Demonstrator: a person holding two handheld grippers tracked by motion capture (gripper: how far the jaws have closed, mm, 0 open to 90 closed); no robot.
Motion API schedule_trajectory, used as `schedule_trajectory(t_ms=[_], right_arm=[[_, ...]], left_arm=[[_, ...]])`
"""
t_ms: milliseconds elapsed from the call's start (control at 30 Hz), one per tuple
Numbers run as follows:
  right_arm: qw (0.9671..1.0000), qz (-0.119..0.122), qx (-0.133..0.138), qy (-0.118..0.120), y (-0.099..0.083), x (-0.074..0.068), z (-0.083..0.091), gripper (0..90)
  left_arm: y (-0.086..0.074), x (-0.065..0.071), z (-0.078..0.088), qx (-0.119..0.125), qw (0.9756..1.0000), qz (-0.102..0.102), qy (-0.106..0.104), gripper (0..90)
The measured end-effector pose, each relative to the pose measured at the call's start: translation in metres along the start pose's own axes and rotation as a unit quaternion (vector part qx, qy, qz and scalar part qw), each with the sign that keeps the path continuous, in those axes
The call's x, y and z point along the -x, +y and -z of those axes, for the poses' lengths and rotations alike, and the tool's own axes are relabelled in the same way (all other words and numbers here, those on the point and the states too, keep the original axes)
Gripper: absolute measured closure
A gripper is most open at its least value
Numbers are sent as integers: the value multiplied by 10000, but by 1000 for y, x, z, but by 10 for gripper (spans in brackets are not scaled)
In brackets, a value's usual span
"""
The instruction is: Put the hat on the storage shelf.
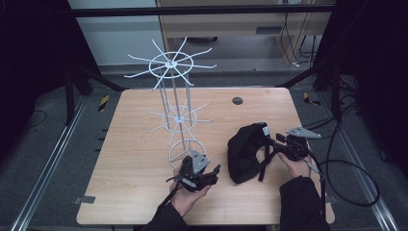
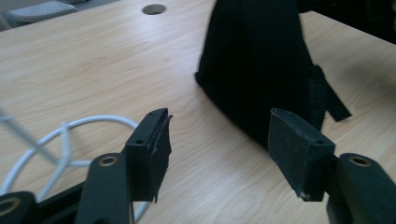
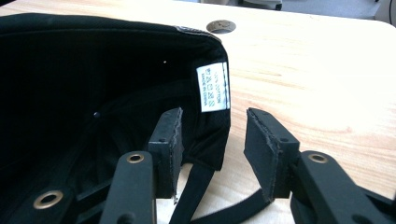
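Observation:
A black cap point(image 1: 245, 151) lies on the wooden table point(image 1: 134, 159), right of centre, with its opening toward my right gripper point(image 1: 270, 142). In the right gripper view the jaws point(image 3: 214, 135) stand apart at the cap's back rim point(image 3: 93, 70), near a white care label point(image 3: 213, 87). The left jaw sits just inside the rim and a black strap point(image 3: 196, 186) runs below; the pads do not press on the fabric. My left gripper point(image 1: 215, 171) points at the cap from the left. Its jaws point(image 2: 219, 135) are wide open over bare table, short of the cap point(image 2: 261, 60).
A tall white wire rack point(image 1: 175, 115) with two tiers of spokes stands left of centre, and its base ring point(image 2: 70, 128) lies close behind the left gripper. A round hole point(image 1: 237, 100) sits near the table's far edge. Cables trail off to the right.

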State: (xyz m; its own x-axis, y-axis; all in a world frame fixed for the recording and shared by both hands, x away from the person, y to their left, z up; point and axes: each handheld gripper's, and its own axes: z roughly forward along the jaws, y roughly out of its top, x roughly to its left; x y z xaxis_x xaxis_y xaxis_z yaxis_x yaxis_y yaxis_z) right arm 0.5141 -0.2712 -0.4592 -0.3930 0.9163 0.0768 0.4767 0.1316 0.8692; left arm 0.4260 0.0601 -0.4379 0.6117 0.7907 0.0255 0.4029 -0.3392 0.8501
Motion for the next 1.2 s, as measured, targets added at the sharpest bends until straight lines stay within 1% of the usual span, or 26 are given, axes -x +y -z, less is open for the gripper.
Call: schedule_trajectory(t_ms=[33, 167, 233, 267, 300, 367, 400, 467, 500, 567, 633, 667, 700, 733, 767, 800, 867, 900, 933, 967, 1000, 1033, 1100, 1133, 1167, 1200], right_arm=[[10000, 0, 0, 0, 0, 0, 0, 564], [10000, -22, -2, 35, 3, 3, -7, 558], [10000, -10, -43, 27, 4, 4, -11, 555], [10000, -39, -82, 12, 4, 7, -16, 555], [10000, -39, -82, 12, 4, 7, -16, 555], [10000, 23, -91, 9, 4, 9, -21, 553], [10000, 5, -82, 17, 5, 11, -22, 551], [9999, -86, -110, 95, 5, 13, -25, 536], [9999, -31, -117, 87, 4, 14, -27, 533], [9998, -23, -132, 121, 4, 14, -30, 531], [9997, 5, -135, 181, 4, 14, -33, 529], [9995, 12, -154, 268, 4, 13, -36, 527], [9995, 12, -154, 268, 4, 13, -36, 527], [9993, 63, -148, 334, 2, 13, -40, 553], [9993, 63, -148, 334, 2, 13, -40, 553], [9991, 39, -182, 392, 1, 13, -42, 580], [9987, 33, -267, 429, 0, 12, -44, 628], [9983, 35, -324, 474, -1, 12, -45, 671], [9978, 4, -406, 517, 0, 11, -43, 732], [9977, -5, -404, 538, 1, 11, -41, 764], [9977, -32, -395, 558, 2, 11, -39, 775], [9977, -32, -395, 558, 2, 11, -39, 775], [9981, 87, -323, 522, 5, 8, -32, 786], [9985, 164, -201, 490, 9, 5, -24, 794], [9985, 164, -201, 490, 9, 5, -24, 794], [9984, 233, -115, 493, 10, 4, -21, 795]], left_arm=[[1, 4, -3, -4, 10000, 0, -19, 377], [7, 18, -17, -82, 9999, -115, -76, 349], [10, 24, -23, -61, 9999, -108, -94, 342], [15, 29, -30, -78, 9998, -93, -139, 338], [15, 29, -30, -78, 9998, -93, -139, 334], [18, 33, -37, -92, 9998, -47, -178, 331], [19, 34, -40, -116, 9997, -48, -213, 329], [21, 37, -46, -134, 9997, -19, -186, 329], [21, 37, -50, -181, 9997, -41, -173, 331], [21, 37, -56, -260, 9996, -19, -146, 337], [20, 36, -61, -345, 9993, 24, -126, 365], [20, 35, -63, -371, 9992, 53, -152, 442], [19, 35, -64, -398, 9990, 35, -176, 442], [19, 32, -65, -400, 9988, 95, -258, 514], [19, 32, -65, -400, 9988, 95, -258, 536], [19, 30, -65, -416, 9987, 129, -278, 536], [19, 28, -67, -389, 9987, 178, -283, 557], [19, 26, -68, -391, 9986, 205, -278, 568], [19, 23, -69, -394, 9985, 264, -287, 588], [19, 23, -69, -394, 9985, 264, -287, 597], [19, 19, -69, -413, 9983, 312, -287, 606], [19, 19, -69, -413, 9983, 312, -287, 615], [19, 14, -70, -421, 9981, 370, -273, 624], [19, 12, -71, -438, 9980, 387, -250, 650], [18, 10, -71, -432, 9981, 371, -237, 650], [18, 8, -72, -448, 9981, 362, -203, 663]])
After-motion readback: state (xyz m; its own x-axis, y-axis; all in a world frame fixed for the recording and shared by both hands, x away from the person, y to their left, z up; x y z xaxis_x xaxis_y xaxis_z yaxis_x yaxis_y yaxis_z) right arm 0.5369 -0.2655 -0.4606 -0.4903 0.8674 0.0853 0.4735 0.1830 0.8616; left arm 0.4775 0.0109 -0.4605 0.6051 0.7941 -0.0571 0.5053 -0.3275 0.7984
